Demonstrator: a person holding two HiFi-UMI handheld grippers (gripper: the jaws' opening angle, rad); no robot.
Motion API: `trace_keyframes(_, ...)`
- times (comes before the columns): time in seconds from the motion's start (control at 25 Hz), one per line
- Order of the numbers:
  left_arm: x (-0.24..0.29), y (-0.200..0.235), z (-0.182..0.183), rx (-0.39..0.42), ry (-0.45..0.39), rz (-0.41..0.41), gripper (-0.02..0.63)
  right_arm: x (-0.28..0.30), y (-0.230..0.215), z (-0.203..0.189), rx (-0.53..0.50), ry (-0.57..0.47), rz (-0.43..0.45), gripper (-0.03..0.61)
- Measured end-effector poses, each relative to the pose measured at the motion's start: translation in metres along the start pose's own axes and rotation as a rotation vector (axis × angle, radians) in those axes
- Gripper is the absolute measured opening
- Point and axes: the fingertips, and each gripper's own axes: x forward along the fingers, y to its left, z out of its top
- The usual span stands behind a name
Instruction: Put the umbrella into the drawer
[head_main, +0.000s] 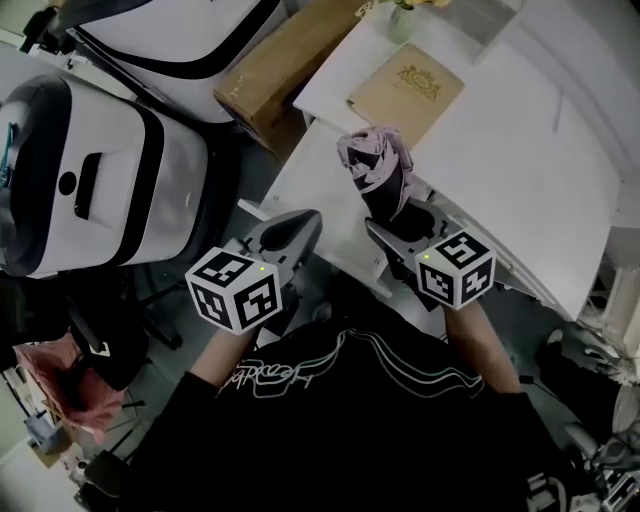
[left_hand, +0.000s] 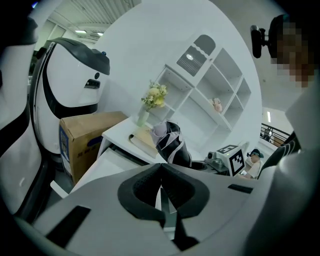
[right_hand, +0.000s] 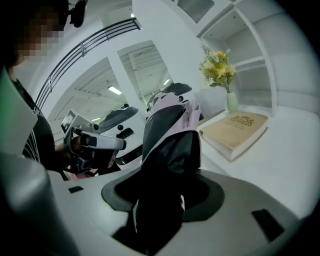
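A folded black and lilac umbrella (head_main: 378, 170) stands upright between the jaws of my right gripper (head_main: 395, 225), which is shut on its lower part. In the right gripper view the umbrella (right_hand: 170, 145) fills the gap between the jaws and hides the fingertips. It is held over the near edge of the white desk (head_main: 500, 140). A pulled-out white drawer (head_main: 315, 180) lies just left of it, below the desk top. My left gripper (head_main: 300, 228) hovers at the drawer's near edge, shut and empty. The left gripper view shows the umbrella (left_hand: 170, 142) ahead to the right, with the drawer (left_hand: 115, 162) below it.
A tan book (head_main: 405, 85) lies on the desk behind the umbrella. A vase of flowers (left_hand: 152, 100) and a white shelf unit (left_hand: 210, 85) stand further back. A cardboard box (head_main: 280, 70) and large white machines (head_main: 90, 170) stand to the left.
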Motion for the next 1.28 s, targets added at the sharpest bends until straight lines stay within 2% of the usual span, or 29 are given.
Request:
trace_keyframes(0.36, 0.017, 0.047, -0.001, -0.068, 0.005, 0.045, 0.020, 0.077, -0.029, -0.027, -0.085, 0.169, 0.012, 0.229)
trace_keyframes(0.88, 0.029, 0.099, -0.032, -0.159, 0.052, 0.111, 0.020, 0.163, -0.071, -0.114, -0.156, 0.445, 0.018, 0.229)
trace_keyframes(1.28, 0.024, 0.122, -0.055, -0.220, 0.070, 0.153, 0.020, 0.209, -0.102, -0.174, -0.306, 0.648, -0.021, 0.229)
